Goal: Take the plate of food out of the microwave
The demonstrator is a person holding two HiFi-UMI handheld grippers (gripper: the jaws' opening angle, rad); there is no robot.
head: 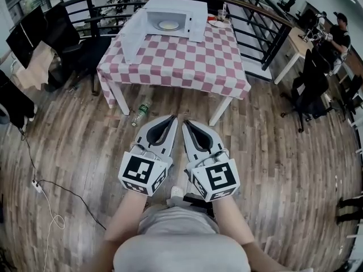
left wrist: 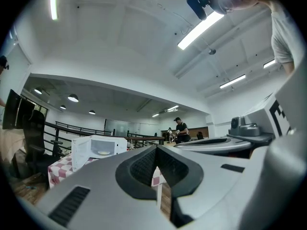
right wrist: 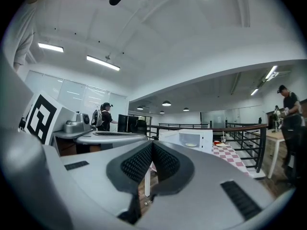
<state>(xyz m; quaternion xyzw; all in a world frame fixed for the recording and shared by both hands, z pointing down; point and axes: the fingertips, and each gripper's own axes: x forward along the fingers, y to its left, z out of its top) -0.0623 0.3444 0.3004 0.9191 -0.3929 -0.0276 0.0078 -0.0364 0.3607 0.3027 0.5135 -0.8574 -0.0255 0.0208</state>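
No legible words or numbers; only square coded markers (head: 139, 170) on the left claw (head: 172, 119) and right claw (head: 185, 123)

Pale round plate (head: 168, 25) inside white microwave oven (head: 195, 21): food on it too small to make out.
Red-and-white checked tablecloth (head: 176, 61): hides the table's far legs.
Small items (head: 218, 20) at the cloth's far right corner: indistinct.
Green bottle (head: 141, 113) on the wooden floor: label unreadable.

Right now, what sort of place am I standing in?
Probably an open-plan office or lab: monitors, office chairs, a curved railing, plus a microwave on a checkered table.
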